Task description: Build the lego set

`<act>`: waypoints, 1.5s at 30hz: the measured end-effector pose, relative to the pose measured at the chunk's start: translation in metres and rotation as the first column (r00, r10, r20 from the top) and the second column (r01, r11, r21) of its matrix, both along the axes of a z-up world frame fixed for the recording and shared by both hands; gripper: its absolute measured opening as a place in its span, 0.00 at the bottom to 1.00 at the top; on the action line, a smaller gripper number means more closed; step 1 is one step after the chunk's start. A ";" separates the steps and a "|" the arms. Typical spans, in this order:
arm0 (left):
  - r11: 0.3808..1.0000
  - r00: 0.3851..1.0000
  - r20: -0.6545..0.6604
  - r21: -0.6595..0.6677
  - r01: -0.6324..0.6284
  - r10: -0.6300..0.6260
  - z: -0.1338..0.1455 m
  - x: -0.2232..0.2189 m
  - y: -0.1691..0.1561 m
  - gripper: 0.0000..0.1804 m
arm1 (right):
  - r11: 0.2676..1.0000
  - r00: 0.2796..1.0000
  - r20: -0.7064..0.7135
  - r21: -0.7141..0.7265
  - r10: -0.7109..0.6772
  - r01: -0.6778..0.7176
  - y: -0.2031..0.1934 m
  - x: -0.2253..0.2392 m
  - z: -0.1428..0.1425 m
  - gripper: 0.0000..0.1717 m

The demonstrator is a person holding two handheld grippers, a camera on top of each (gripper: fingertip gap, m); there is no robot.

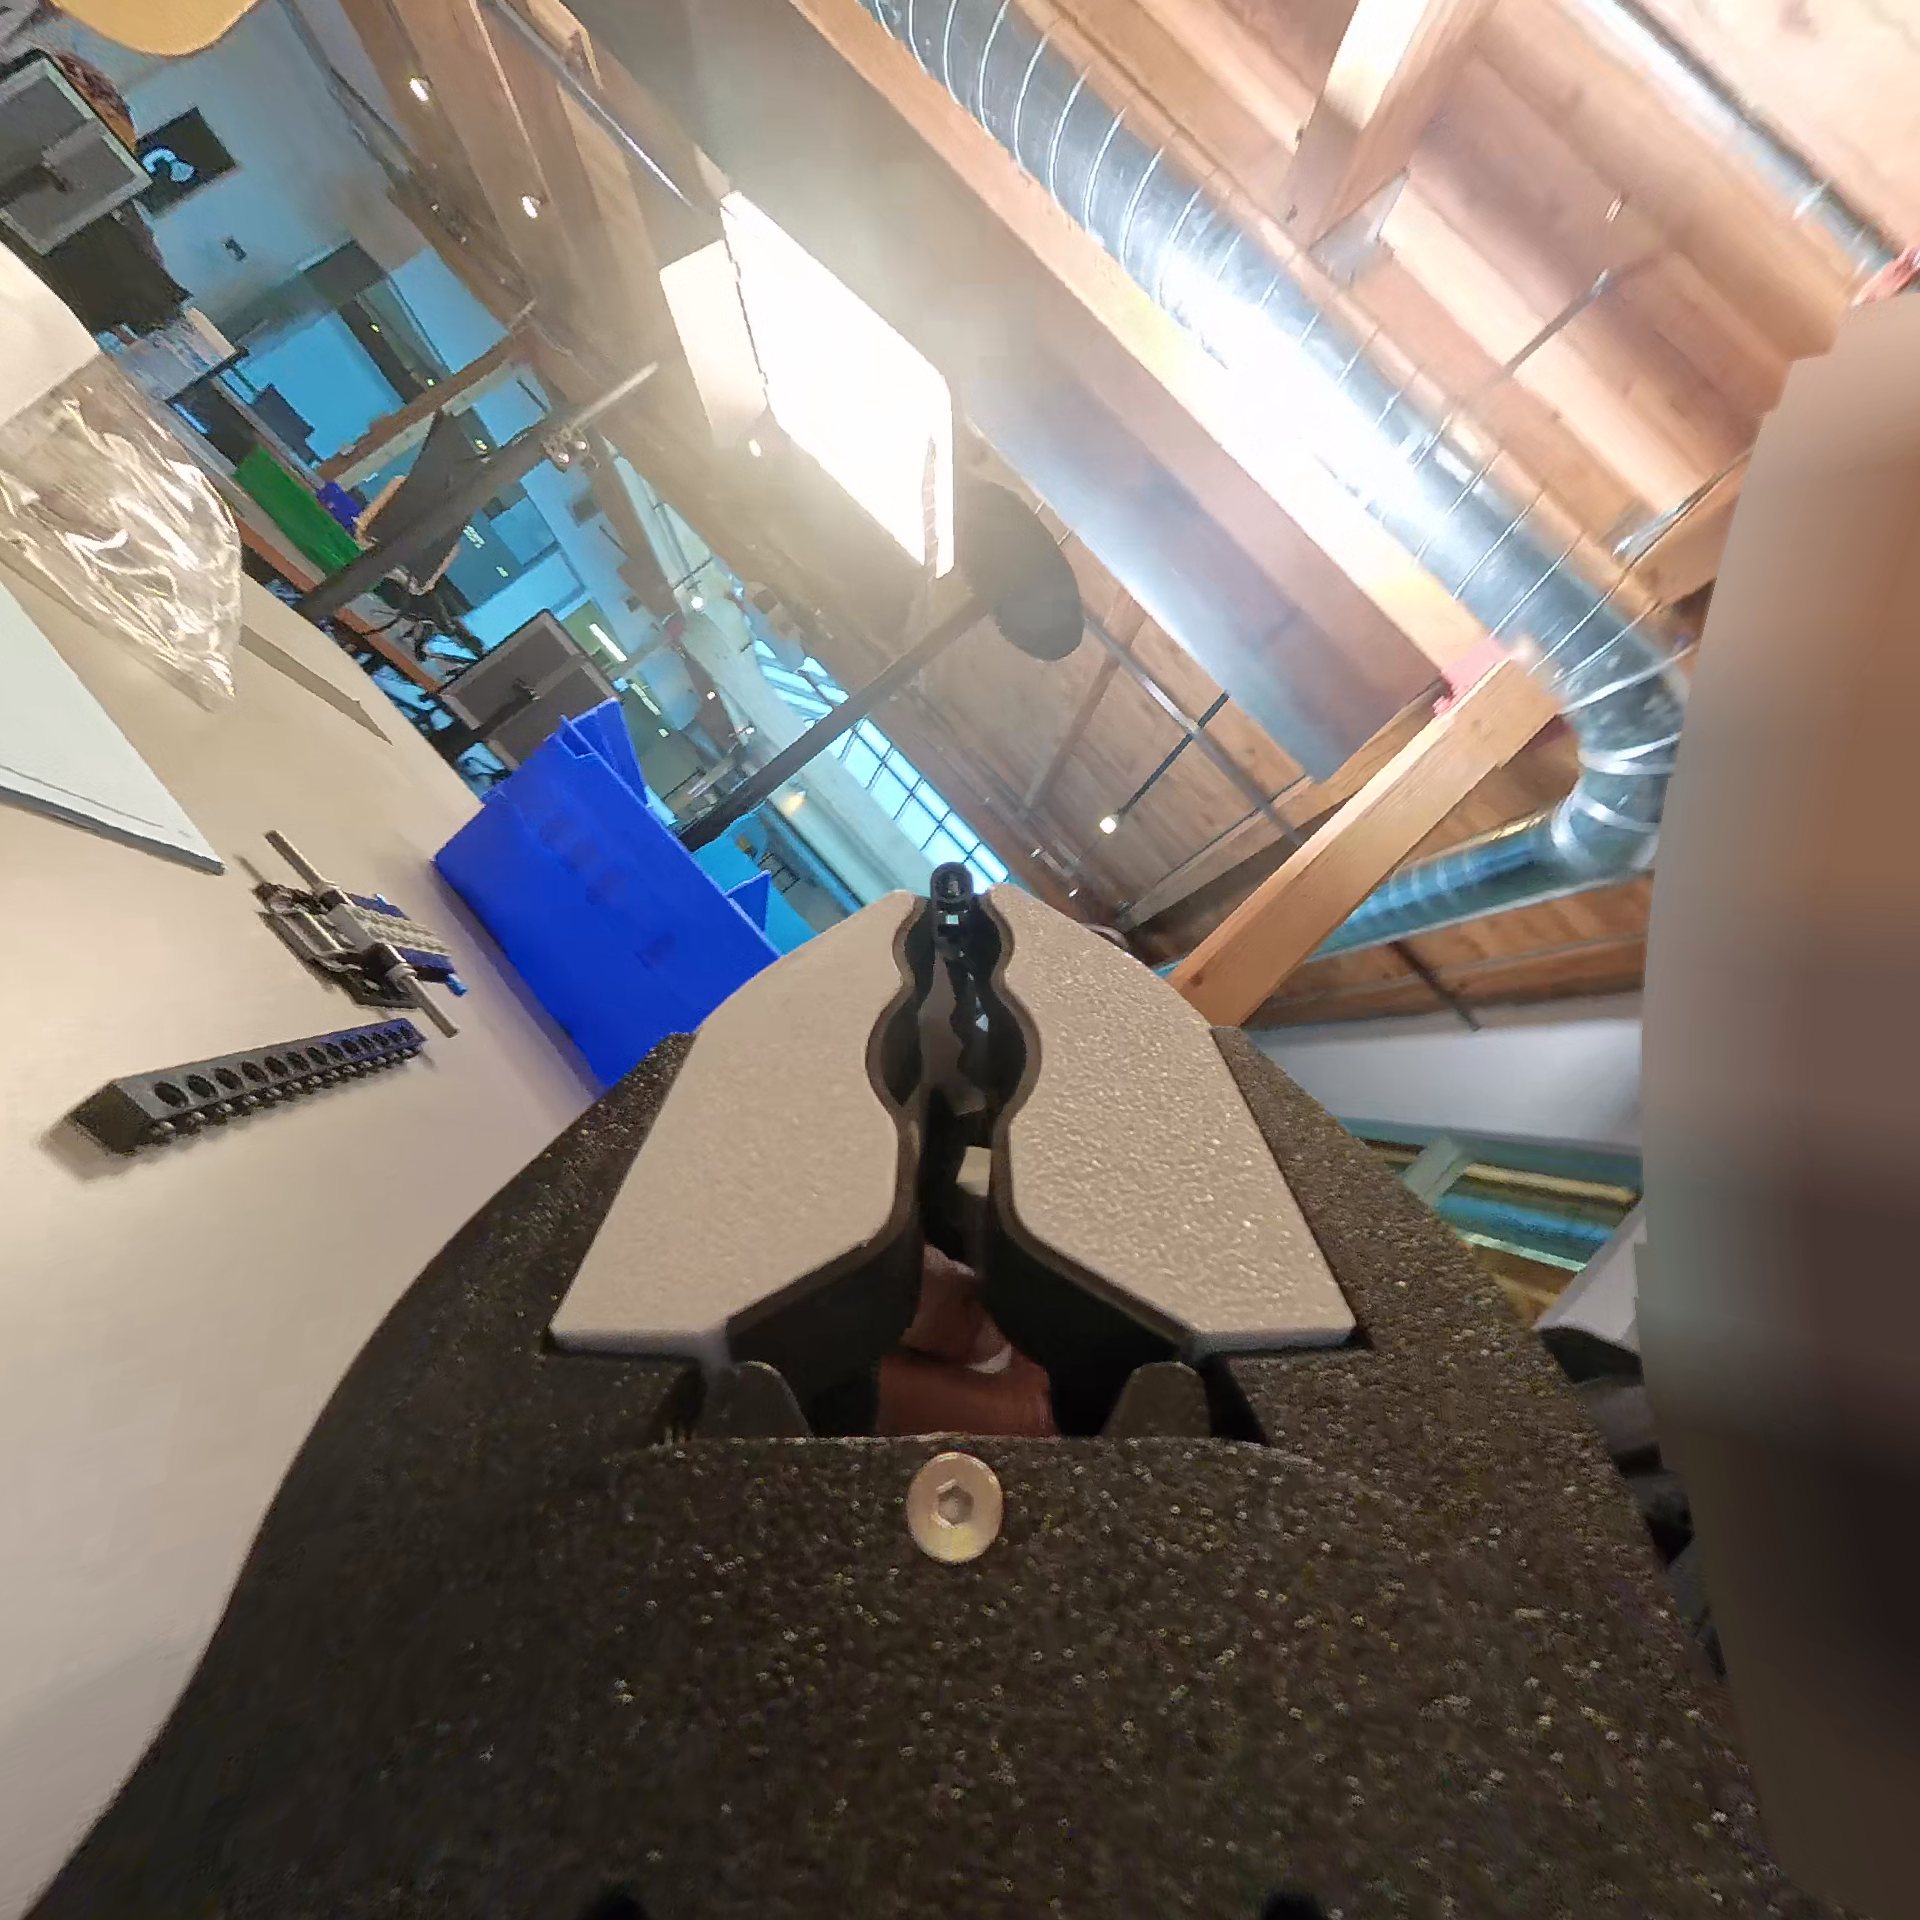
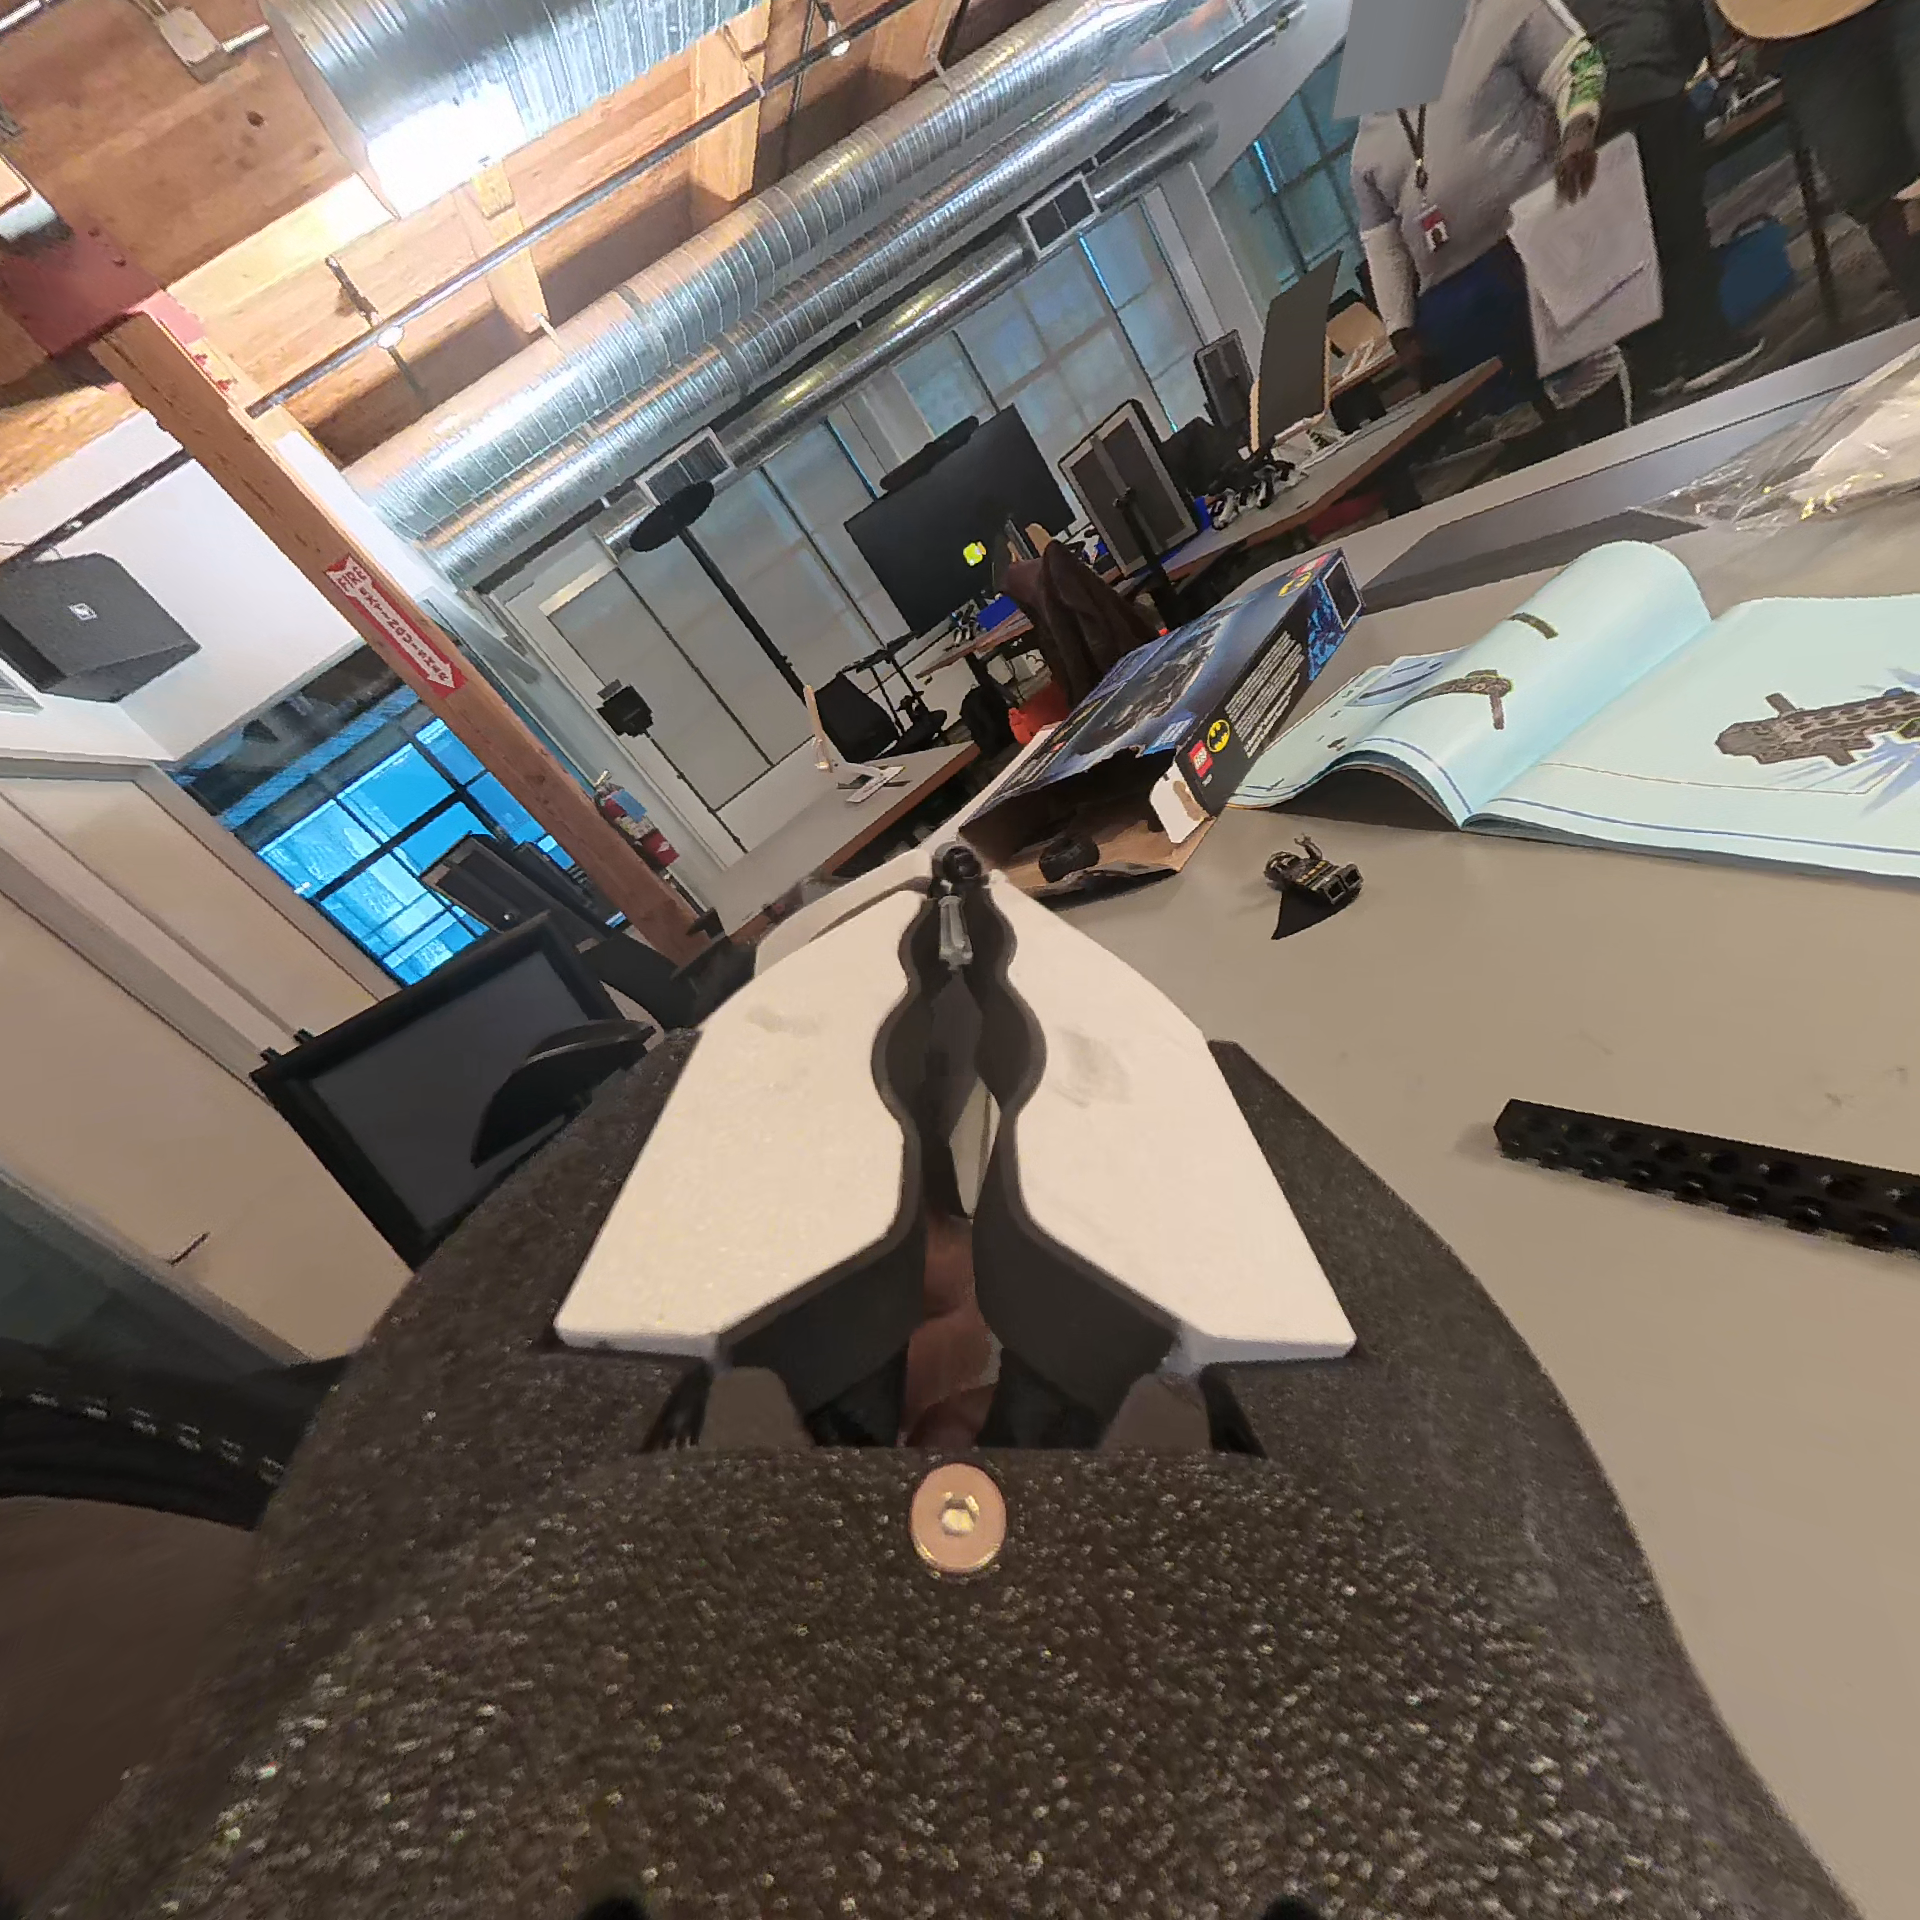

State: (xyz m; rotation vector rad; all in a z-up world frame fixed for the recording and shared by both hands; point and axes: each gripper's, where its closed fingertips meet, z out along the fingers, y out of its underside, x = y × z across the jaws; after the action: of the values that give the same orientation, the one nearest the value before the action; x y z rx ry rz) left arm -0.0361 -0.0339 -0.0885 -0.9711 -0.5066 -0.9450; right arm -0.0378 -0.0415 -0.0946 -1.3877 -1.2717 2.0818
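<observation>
Left tongs (image 1: pixel 951 902) pinch a small black piece (image 1: pixel 948 885) at the tips — right tongs (image 2: pixel 956 883) likewise, a grey-and-black pin (image 2: pixel 954 914).

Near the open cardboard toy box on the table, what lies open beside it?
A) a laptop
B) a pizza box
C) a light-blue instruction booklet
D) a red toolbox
C: the right wrist view shows a light-blue instruction booklet lying open on the table, right of the toy box.

Print stands on the dark blue box (image 2: pixel 1195 691) near the table's (image 2: pixel 1455 1039) far edge, with a red square logo and a yellow oval emblem. A red-and-white sign (image 2: pixel 400 629) runs down the wooden post (image 2: pixel 249 468). The person's badge (image 2: pixel 1437 231) seems lettered, too small to read.
</observation>
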 end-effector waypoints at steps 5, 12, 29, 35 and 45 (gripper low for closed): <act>0.999 0.999 0.047 0.040 0.009 -0.011 0.001 -0.001 -0.001 0.04 | 0.999 1.000 0.002 -0.034 0.018 -0.018 -0.001 0.000 0.000 0.03; 0.999 0.999 0.047 0.048 0.012 -0.014 0.001 0.000 -0.002 0.04 | 0.999 1.000 -0.002 -0.035 0.026 -0.026 -0.002 0.001 0.001 0.03; 0.996 0.991 -0.107 -0.014 -0.084 0.082 0.004 0.007 -0.004 0.04 | 0.998 0.998 0.019 0.022 0.066 -0.067 -0.005 0.007 0.004 0.03; 0.998 0.991 -0.114 -0.019 -0.067 0.064 0.004 0.010 -0.003 0.05 | 0.994 0.994 0.023 -0.023 0.107 -0.106 -0.005 0.009 0.004 0.03; 1.000 0.995 -0.096 -0.014 -0.022 0.020 0.004 0.012 -0.002 0.05 | 0.985 0.985 0.044 -0.063 0.164 -0.161 -0.005 0.010 0.004 0.03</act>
State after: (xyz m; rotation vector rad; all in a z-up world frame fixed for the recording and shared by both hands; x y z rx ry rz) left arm -0.0240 -0.0361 -0.0844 -1.0177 -0.4426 -0.8727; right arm -0.0283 -0.0466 -0.0911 -1.4113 -1.3964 2.2216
